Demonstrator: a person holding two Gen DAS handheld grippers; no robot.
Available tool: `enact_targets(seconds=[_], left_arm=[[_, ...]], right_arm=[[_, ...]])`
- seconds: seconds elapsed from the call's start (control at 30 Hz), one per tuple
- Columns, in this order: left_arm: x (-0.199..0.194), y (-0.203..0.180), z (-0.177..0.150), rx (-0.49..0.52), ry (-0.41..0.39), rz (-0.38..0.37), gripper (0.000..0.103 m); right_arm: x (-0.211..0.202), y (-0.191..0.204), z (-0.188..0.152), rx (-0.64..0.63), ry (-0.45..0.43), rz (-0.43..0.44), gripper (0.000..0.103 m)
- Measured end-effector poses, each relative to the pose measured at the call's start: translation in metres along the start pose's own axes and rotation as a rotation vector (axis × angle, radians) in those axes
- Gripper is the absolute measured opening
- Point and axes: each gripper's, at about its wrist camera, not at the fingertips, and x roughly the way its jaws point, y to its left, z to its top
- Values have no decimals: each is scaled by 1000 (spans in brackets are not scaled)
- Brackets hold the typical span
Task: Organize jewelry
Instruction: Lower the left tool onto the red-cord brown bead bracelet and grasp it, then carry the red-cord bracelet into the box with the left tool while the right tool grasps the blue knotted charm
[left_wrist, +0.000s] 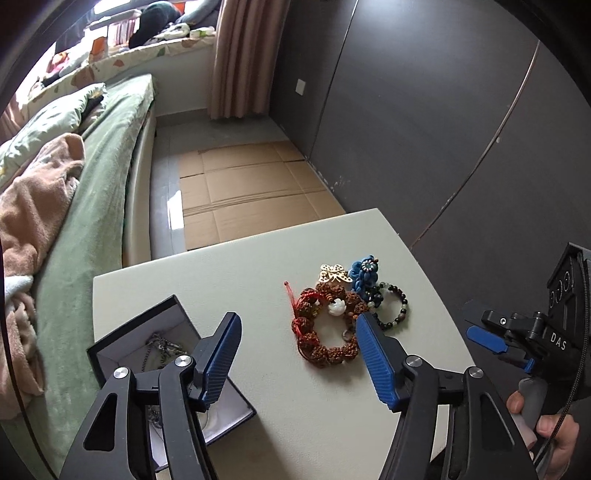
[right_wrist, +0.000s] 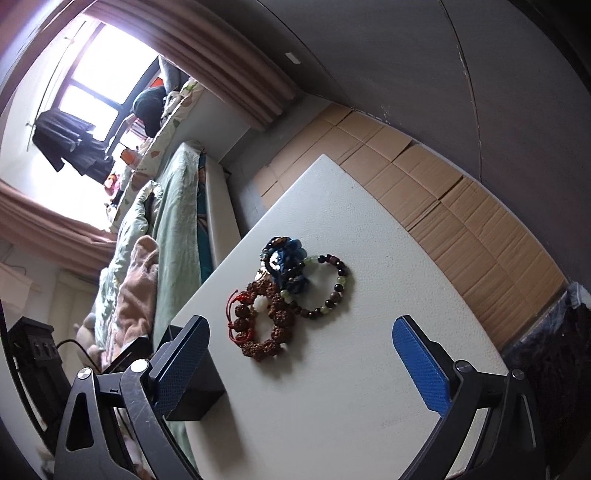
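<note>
A pile of jewelry lies on the white table (left_wrist: 258, 266): a brown seed-bead bracelet (left_wrist: 325, 350) with red cord and a white charm, a dark and green bead bracelet (left_wrist: 400, 308), a blue knotted piece (left_wrist: 360, 275) and a gold butterfly (left_wrist: 335, 274). An open dark jewelry box (left_wrist: 162, 332) holding a silver chain (left_wrist: 164, 345) stands at the left. My left gripper (left_wrist: 299, 325) is open above the table, between box and pile. My right gripper (right_wrist: 301, 330) is open and empty, short of the brown bracelet (right_wrist: 275, 325); it also shows in the left wrist view (left_wrist: 484, 338).
A bed with green cover (left_wrist: 96, 177) and a pink blanket (left_wrist: 33, 206) runs along the table's left side. Flattened cardboard (left_wrist: 251, 188) covers the floor beyond the table. A dark wardrobe wall (left_wrist: 424, 110) stands at the right.
</note>
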Motion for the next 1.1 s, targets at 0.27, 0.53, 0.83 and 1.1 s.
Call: enact_targets(seconds=[0.27,0.53,0.83,1.1], left_arm=[[46,-3,16,3,125,6,42],[83,1,23,-16,221,16,34],[109,7,26,-18,270,27,23],[105,10,28,-19,271,-31,1]], right_arm=[[10,-6,10,36,25,-23,96],[14,-1,20,33,22,2,96],[26,9,27,26,33,14,96],[40,20,33,12,49,20,95]])
